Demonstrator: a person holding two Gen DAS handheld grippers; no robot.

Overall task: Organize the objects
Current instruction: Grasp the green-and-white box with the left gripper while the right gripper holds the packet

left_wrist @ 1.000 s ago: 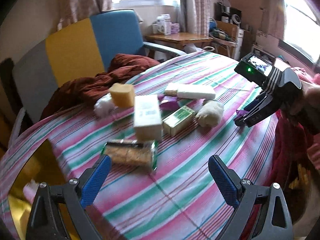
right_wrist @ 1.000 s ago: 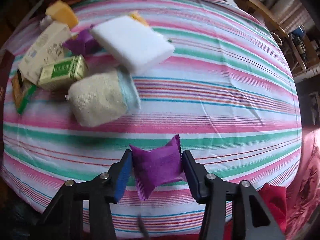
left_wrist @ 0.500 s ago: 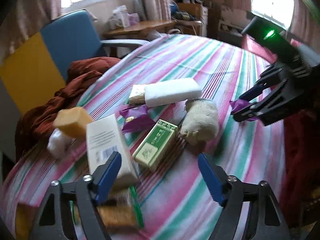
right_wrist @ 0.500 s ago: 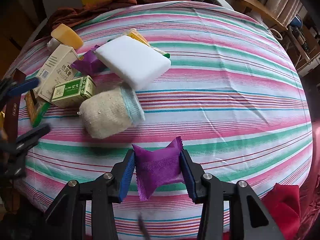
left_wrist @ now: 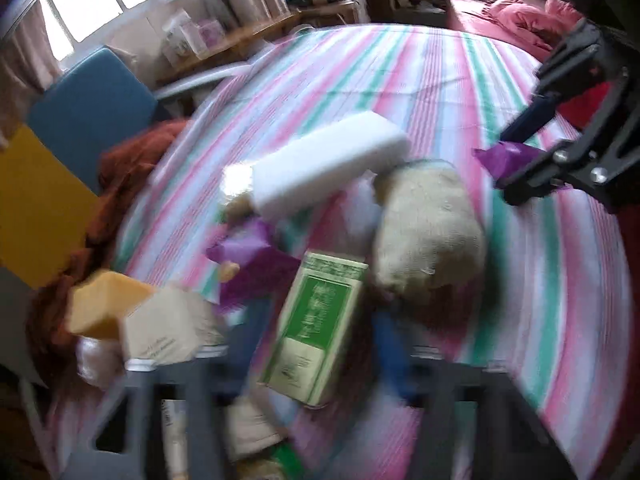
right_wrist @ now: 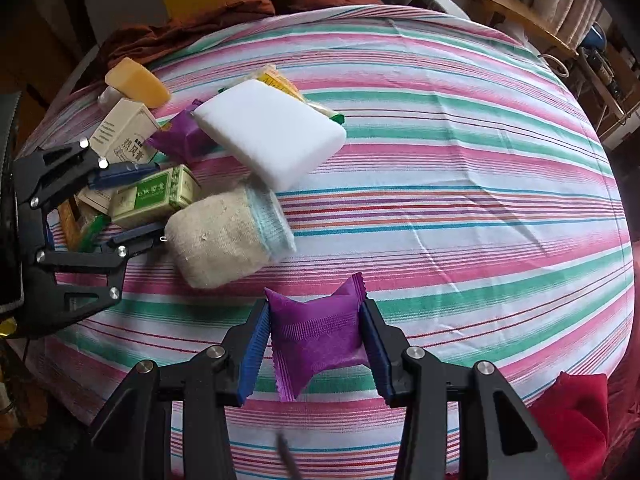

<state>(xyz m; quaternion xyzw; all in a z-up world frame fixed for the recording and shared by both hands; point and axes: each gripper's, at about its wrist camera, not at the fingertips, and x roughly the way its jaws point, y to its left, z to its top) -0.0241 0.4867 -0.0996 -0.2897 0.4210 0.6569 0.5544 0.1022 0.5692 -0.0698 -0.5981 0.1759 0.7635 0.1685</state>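
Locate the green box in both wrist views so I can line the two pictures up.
Left wrist view: the green box sits low at centre, blurred, standing long-side up in the picture between the left hand-held gripper's blue fingers.
Right wrist view: the green box lies at left of centre, between the left hand-held gripper's fingers.
Shared landmark: the beige rolled cloth right beside the box in both views.

Daylight came through curtained windows (left_wrist: 100,4). A blue-and-yellow chair (left_wrist: 80,120) stood behind the striped tablecloth (right_wrist: 460,184), near a cluttered wooden desk (left_wrist: 248,36).
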